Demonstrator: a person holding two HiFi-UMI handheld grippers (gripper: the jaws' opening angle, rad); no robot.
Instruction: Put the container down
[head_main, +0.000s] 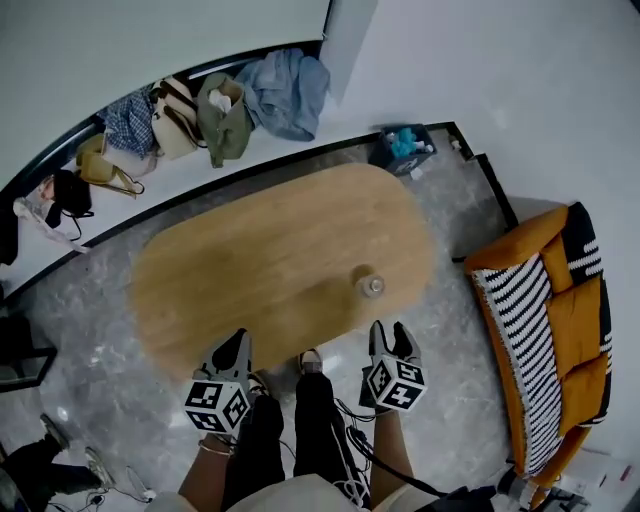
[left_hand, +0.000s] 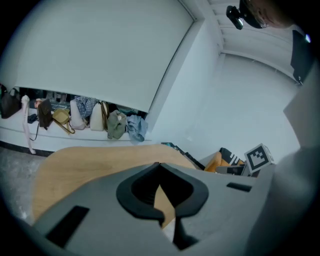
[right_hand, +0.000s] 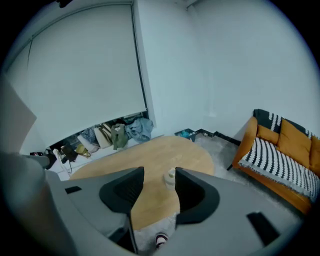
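Observation:
A small pale container (head_main: 371, 286) with a lid stands upright on the oval wooden table (head_main: 270, 250), near its front right edge. Both grippers hang off the table's near edge, close to the person's legs and apart from the container. My left gripper (head_main: 237, 340) has its jaw tips touching, with nothing between them (left_hand: 159, 165). My right gripper (head_main: 390, 330) stands with its jaws apart and empty (right_hand: 159, 172). Through its gap, the right gripper view shows the container (right_hand: 171, 176) far off on the table (right_hand: 150, 150).
Bags and clothes (head_main: 200, 110) are piled along the ledge by the far wall. An orange sofa (head_main: 560, 320) with a striped blanket stands at the right. A dark box with teal items (head_main: 405, 147) sits on the floor beyond the table. The person's shoe (head_main: 311, 360) is below.

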